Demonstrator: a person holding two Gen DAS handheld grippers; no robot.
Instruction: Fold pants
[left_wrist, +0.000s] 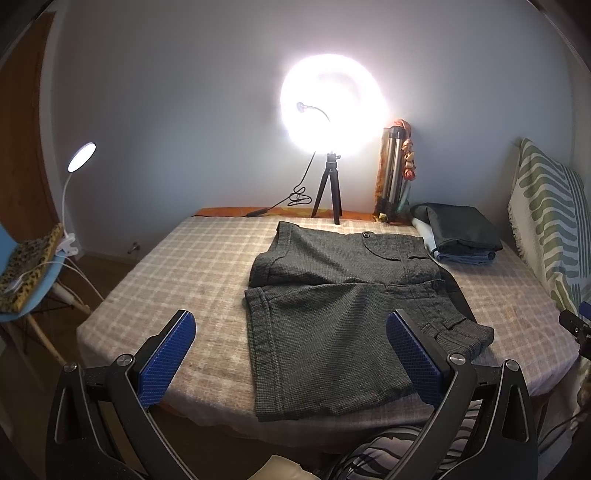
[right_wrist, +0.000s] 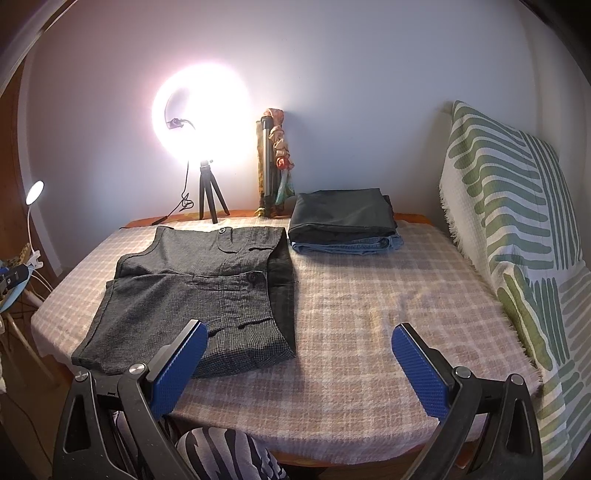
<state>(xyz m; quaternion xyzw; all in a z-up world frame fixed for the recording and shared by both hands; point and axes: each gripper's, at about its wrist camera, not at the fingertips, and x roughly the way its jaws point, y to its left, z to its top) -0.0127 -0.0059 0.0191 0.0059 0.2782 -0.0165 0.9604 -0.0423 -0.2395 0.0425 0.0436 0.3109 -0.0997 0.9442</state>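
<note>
Dark grey checked shorts (left_wrist: 332, 314) lie flat on the plaid-covered table (left_wrist: 177, 258), legs to the left, waistband to the right; they also show in the right wrist view (right_wrist: 192, 291). My left gripper (left_wrist: 291, 332) is open and empty, held above the near edge of the table, with the near leg of the shorts between its blue pads (left_wrist: 166, 362). My right gripper (right_wrist: 299, 345) is open and empty, over the bare cloth (right_wrist: 369, 332) just right of the waistband. Its left pad (right_wrist: 181, 365) overlaps the shorts' near corner in view.
A stack of folded dark and denim clothes (right_wrist: 343, 221) sits at the back right. A lit ring light on a small tripod (right_wrist: 207, 199) and a folded tripod (right_wrist: 269, 166) stand by the wall. A striped cushion (right_wrist: 517, 221) lines the right side. A chair with a clip lamp (left_wrist: 37, 266) stands left.
</note>
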